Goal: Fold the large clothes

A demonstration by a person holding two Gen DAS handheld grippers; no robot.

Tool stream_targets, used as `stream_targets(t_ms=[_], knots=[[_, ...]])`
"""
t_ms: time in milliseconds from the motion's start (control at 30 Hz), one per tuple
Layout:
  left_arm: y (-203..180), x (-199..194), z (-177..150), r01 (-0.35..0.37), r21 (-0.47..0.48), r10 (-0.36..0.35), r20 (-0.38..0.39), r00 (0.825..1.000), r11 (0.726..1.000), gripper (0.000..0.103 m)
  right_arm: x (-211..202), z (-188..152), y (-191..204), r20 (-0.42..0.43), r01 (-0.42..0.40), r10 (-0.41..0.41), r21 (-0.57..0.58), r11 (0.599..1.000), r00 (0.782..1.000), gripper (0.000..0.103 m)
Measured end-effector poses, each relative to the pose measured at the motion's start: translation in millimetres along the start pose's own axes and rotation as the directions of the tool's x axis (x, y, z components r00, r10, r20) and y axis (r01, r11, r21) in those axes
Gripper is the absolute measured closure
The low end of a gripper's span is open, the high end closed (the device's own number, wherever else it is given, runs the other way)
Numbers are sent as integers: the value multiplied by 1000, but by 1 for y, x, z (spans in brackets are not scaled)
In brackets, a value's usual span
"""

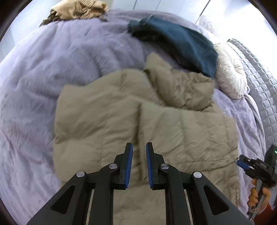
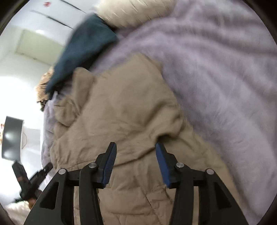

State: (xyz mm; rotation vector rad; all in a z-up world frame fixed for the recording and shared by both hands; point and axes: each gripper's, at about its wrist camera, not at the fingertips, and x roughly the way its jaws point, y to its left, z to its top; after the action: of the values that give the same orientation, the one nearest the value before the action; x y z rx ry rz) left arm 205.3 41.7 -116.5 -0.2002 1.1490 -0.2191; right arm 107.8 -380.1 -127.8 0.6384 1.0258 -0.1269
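A large khaki quilted jacket (image 1: 131, 117) lies spread on the lilac fleece bed cover (image 1: 43, 72), one sleeve folded over its upper right. My left gripper (image 1: 139, 152) hovers above the jacket's lower middle, its jaws a narrow gap apart and empty. My right gripper (image 2: 135, 152) is open and empty above the jacket (image 2: 124, 110), near a raised fold of its edge. The right gripper also shows at the right edge of the left wrist view (image 1: 242, 160). The left gripper shows at the lower left of the right wrist view (image 2: 47, 168).
A dark teal garment (image 1: 181, 43) lies beyond the jacket, beside a round cream fluffy cushion (image 1: 230, 72). A tan garment (image 1: 77, 9) is heaped at the far edge of the bed. A grey quilted headboard (image 1: 259, 72) stands at the right.
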Motion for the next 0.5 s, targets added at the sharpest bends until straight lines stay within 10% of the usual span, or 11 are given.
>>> stream_targets(t_ms=[200,400,500], knots=[[-35,26,21,-7,61,6,15,1000,998,86,9,61,-39,113,-90,68,199,976,991,51],[-38,55,26,-95,53,96,0,995,994,86,82,100,-66,40,-258,267,437,862,963,52],[-28,70,20,-137,54,139,-22,990,989,86,91,109,-51,27,-250,259,380,890,965,77]])
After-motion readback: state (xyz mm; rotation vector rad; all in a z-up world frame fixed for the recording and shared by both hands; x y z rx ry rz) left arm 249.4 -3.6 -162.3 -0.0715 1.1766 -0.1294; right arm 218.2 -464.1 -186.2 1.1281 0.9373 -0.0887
